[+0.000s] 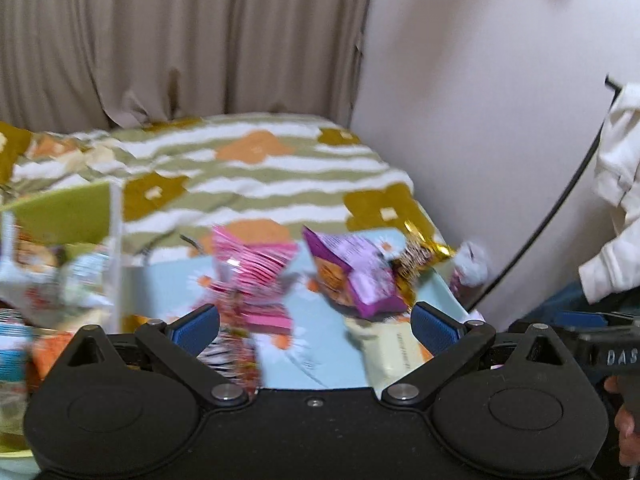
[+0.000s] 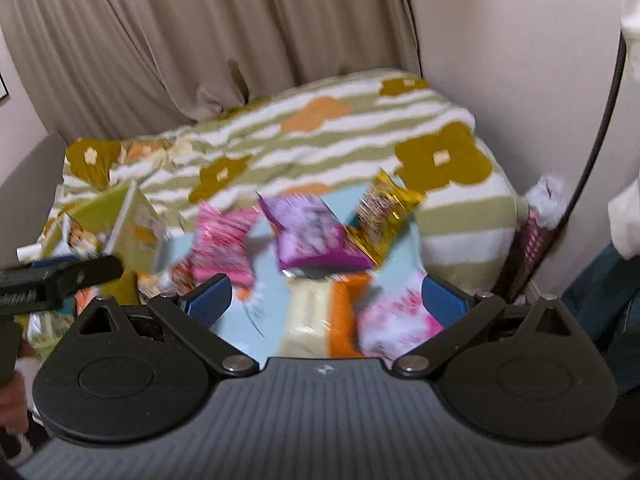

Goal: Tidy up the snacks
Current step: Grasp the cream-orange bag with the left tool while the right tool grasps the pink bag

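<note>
Both sets of jaws are held spread and empty: the left gripper and right gripper are poised low above loose snack packets, presumably for a pick. A purple packet and pink packet are seen mid-frame (blurred) on the light-blue cloth, the green box at left likely being the destination.

snack packets motion-blurred, print unreadable

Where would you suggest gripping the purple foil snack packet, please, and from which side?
Take the purple foil snack packet by its raised far flap, at the flat sealed edge, coming from above. That end tilts up clear of the light blue cloth, while its lower end lies against the cream-and-orange packet.
</note>
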Demonstrator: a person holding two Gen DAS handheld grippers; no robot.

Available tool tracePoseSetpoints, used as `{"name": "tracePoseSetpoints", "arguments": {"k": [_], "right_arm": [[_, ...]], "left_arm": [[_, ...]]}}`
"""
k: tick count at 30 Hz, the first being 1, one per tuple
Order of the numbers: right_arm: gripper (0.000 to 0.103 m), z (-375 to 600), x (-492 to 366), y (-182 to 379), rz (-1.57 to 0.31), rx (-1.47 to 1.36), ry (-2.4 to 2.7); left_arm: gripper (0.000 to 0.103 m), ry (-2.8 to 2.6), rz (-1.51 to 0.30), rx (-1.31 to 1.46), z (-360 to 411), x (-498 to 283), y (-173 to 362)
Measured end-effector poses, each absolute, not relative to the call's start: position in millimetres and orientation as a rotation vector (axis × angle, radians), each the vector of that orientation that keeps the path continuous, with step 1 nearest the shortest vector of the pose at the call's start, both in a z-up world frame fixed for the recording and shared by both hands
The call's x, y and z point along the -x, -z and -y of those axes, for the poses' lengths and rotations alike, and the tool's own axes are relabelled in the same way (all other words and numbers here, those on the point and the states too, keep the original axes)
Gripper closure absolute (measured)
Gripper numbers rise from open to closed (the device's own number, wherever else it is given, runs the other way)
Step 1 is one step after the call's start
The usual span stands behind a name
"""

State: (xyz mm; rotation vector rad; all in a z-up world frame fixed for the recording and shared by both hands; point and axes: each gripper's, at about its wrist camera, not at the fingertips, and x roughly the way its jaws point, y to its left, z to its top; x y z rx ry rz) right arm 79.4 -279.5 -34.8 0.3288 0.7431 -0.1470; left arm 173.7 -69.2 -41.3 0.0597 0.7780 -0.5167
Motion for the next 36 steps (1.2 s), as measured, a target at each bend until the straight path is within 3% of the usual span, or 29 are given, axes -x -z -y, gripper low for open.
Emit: {"name": "tracePoseSetpoints", "arguments": {"k": [15, 18, 22, 25, 36], "right_arm": [[0.000, 332.8, -101.4, 117.0, -0.914, -0.260, -0.028], [0.005, 334.3, -105.4, 126.6, -0.922, -0.236, -0.081], [0.009, 333.5, -109.4, 131.8, -0.924, -0.189, -0.120], [0.009, 333.1, -113.7, 133.9, -0.929, -0.175, -0.138], [0.016, 326.2, -131.4, 145.3, -0.964, -0.148, -0.177]], "left_arm": [[0.001, 0.576, -0.982, -0.184, 186.0, -202.7, 140.3], [0.006, 0.577, -1.008, -0.212, 198.7, -204.7, 154.0], [0.025, 0.567, -1.041, -0.219, 205.7, -209.2, 167.8], [0.033, 0.565, -1.065, -0.192, 201.6, -212.9, 172.5], [0.036, 0.497, -1.062, -0.192, 173.3, -212.1, 172.2]]}}
